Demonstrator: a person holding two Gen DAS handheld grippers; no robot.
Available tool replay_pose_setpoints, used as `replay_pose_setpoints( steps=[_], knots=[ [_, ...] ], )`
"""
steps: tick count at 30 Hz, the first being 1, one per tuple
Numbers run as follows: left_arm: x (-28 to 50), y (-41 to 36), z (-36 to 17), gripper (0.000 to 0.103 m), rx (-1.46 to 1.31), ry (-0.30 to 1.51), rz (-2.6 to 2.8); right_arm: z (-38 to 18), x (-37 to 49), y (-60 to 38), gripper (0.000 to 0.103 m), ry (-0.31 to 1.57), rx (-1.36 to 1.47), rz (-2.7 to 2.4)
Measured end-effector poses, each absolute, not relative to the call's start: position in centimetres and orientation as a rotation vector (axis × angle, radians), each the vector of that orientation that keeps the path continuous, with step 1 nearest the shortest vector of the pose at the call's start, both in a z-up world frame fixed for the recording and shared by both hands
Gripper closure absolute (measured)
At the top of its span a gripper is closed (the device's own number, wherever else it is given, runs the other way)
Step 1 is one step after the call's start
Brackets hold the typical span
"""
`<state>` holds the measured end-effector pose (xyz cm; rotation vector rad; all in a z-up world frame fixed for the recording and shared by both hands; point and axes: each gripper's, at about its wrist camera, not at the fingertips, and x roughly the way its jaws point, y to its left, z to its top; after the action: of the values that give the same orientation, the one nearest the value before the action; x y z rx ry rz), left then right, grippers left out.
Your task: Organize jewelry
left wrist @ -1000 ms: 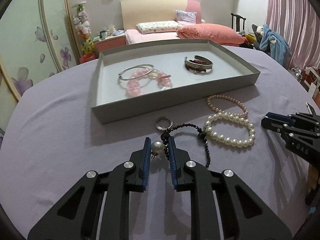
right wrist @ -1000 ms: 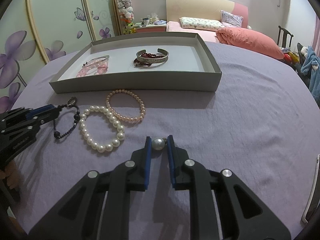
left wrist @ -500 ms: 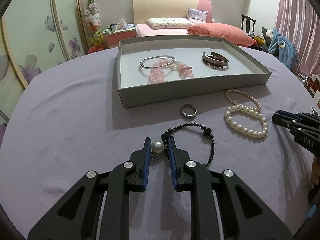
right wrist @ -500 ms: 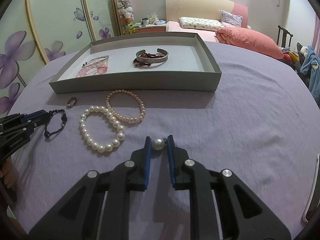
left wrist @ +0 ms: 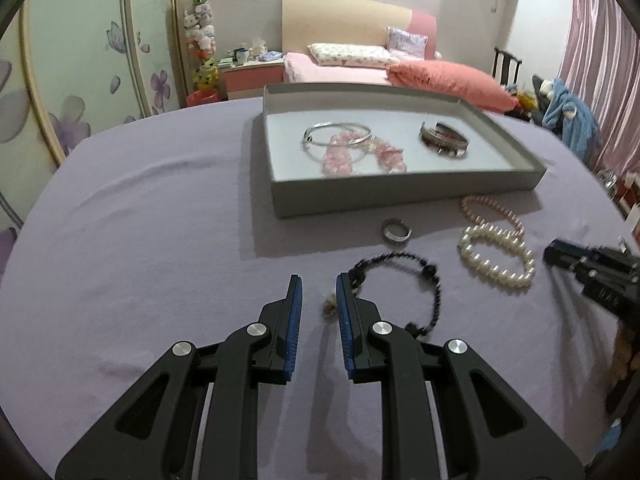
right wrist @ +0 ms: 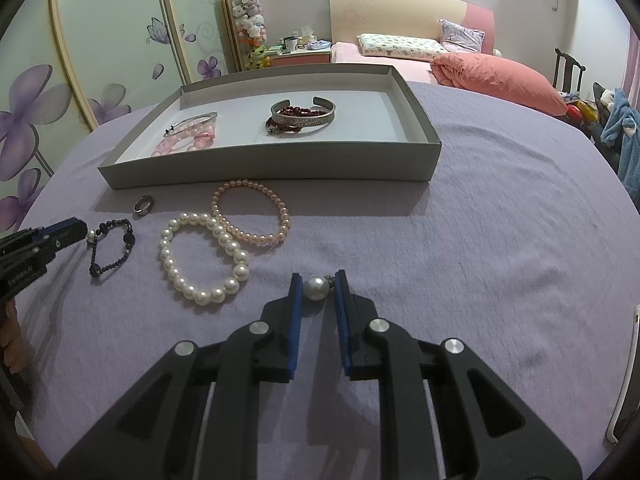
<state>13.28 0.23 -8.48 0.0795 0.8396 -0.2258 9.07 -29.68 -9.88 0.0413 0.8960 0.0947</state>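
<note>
My left gripper [left wrist: 318, 286] is open and empty just left of a black bead bracelet [left wrist: 400, 288] on the purple cloth; a small charm [left wrist: 329, 307] lies between its fingers. My right gripper [right wrist: 316, 284] is shut on a large pearl [right wrist: 316, 288] low over the cloth. A white pearl bracelet [right wrist: 202, 256], a pink pearl bracelet [right wrist: 252, 212] and a silver ring [right wrist: 144, 203] lie in front of the grey tray [right wrist: 272, 168]. The tray holds a silver bangle [left wrist: 336, 134], pink beads [left wrist: 340, 156] and a silver cuff [right wrist: 302, 114].
The table is round, covered in purple cloth [right wrist: 500, 220]. A bed [left wrist: 360, 68] and sliding wardrobe doors [right wrist: 100, 40] stand behind it. A white object [right wrist: 624, 376] lies at the right table edge.
My left gripper has opened and let go of the pearl end of the black bracelet, which now lies on the cloth. It has also drawn back left. My right gripper holds still.
</note>
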Motion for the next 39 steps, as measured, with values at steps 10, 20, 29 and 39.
replay_pose_setpoints(
  steps=[10, 20, 29, 39],
  knots=[
    [12.4, -0.3, -8.5, 0.084, 0.115, 0.848, -0.252, -9.9, 9.1, -29.7, 0.087, 0.896, 0.041, 0.094],
    [13.7, -1.8, -9.3, 0.084, 0.162, 0.873, -0.236, -9.9, 9.0, -29.6, 0.087, 0.896, 0.040, 0.093],
    [14.3, -1.6, -9.3, 0.084, 0.147, 0.876, -0.227, -9.9, 9.1, -29.6, 0.086, 0.896, 0.039, 0.092],
    [14.3, -1.6, -9.3, 0.084, 0.159, 0.875, -0.221, -10.1, 9.1, -29.3, 0.086, 0.896, 0.028, 0.080]
  ],
)
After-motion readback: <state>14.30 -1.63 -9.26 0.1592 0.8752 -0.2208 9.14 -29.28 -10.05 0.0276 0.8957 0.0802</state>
